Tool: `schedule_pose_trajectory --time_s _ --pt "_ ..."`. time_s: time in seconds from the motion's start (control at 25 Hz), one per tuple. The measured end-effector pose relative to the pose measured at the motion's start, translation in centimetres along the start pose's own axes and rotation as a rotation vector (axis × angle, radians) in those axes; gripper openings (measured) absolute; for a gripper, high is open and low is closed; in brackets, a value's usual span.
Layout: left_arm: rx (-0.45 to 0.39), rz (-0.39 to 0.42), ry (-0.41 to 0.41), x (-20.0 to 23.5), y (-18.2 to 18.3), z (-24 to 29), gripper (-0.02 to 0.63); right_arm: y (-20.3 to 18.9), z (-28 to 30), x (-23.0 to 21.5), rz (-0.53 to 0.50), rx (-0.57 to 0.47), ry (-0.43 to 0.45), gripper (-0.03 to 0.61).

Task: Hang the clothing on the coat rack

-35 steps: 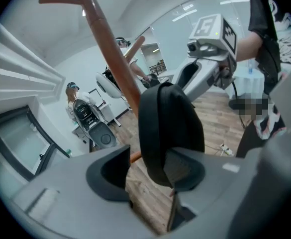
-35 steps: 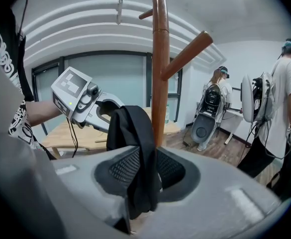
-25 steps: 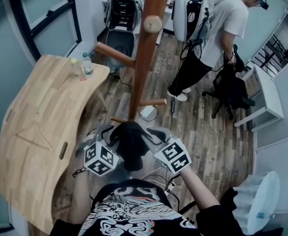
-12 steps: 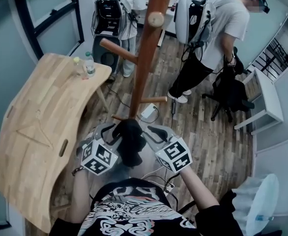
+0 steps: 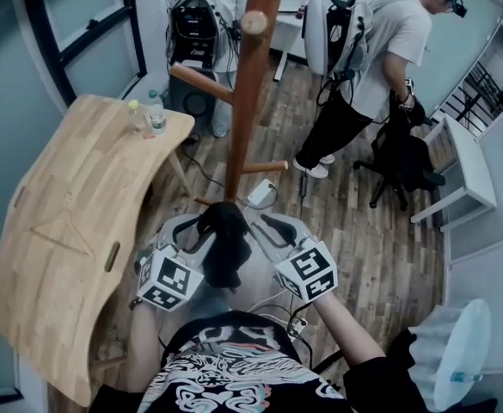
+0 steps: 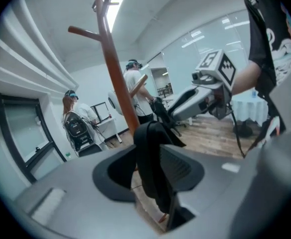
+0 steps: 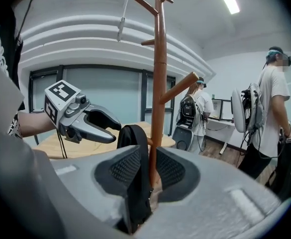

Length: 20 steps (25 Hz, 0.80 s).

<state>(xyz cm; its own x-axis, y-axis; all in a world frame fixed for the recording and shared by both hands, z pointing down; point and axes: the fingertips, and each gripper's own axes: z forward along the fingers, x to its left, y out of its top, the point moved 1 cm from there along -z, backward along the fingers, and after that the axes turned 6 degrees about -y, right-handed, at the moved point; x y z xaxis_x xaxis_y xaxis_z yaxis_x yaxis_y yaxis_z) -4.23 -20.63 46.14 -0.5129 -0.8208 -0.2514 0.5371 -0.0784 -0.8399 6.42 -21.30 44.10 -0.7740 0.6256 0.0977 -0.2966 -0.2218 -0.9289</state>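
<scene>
you hold the clothing (image 5: 225, 246) up between the 2 tools, close in front of the rack (image 5: 244, 101) and below a low peg (image 5: 266, 167). it hangs as a dark bunch from the jaw tips.

the left hand-held gripper (image 5: 193, 229) has its jaws apart. they have just been closing a little, with a fold of the clothing between them. the fold lies against the inner pad, and a gap shows at the other pad, so the cloth is carried rather than pinched. the right hand-held gripper (image 5: 270, 229) matches it: jaws apart, cloth against its inner pad, the rack's post showing through the gap.

slung over the 2 inner jaws like this, the fabric probably stays spread as a loop that can drop over a peg.

no peg carries the clothing yet. you'll likely need to lift both tools together toward a peg. keep them level, since the loose cloth could slide off a jaw.
</scene>
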Motion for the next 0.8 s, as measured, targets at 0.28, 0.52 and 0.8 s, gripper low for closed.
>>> schedule_pose_trajectory --time_s 0.28,0.52,0.8 --pt "-0.127 -0.035 0.099 1.0 3.0 -2.0 -0.011 2.1 -1.5 0.1 0.040 -0.078 -0.010 0.089" --pt "-0.150 -0.028 0.100 -0.1 3.8 -1.9 -0.011 2.6 -3.2 -0.3 0.036 -0.097 -0.064 0.026" --pt "-0.194 -0.030 0.076 -0.4 4.1 -2.5 -0.011 2.6 -4.0 -0.7 0.062 -0.083 -0.160 0.011"
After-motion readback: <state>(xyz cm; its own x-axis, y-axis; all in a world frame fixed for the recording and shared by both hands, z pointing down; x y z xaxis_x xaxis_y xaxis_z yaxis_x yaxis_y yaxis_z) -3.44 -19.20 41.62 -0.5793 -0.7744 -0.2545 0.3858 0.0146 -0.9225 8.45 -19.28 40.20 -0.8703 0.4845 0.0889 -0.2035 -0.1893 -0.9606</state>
